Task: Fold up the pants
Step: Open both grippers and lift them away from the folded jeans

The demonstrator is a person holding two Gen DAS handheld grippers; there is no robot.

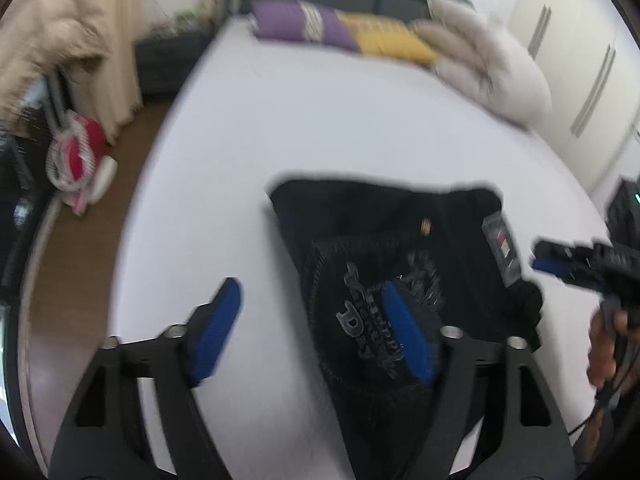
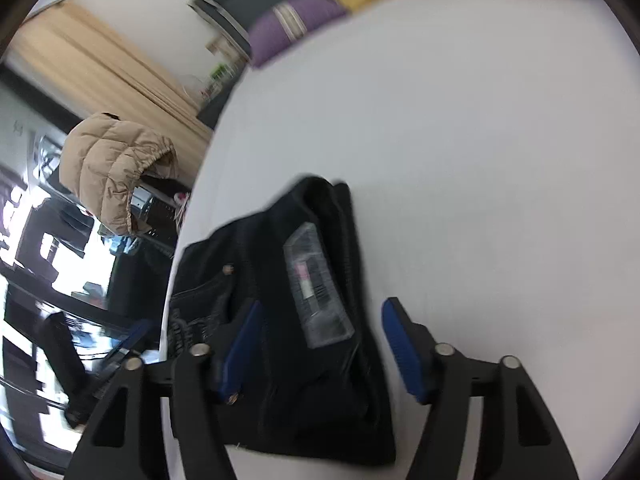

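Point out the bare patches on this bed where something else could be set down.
Free: the wide white bed between the folded black pants and the pillows, and the strip left of the pants toward the bed's edge. Crowded: the near end, under both open tools.

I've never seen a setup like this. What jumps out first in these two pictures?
A bundle of black pants lies folded on a white bed, a clear-sleeved tag on top. Two blue-padded tools frame it, the left tool and the right tool, both open. At the bed's far end lie purple and yellow pillows.
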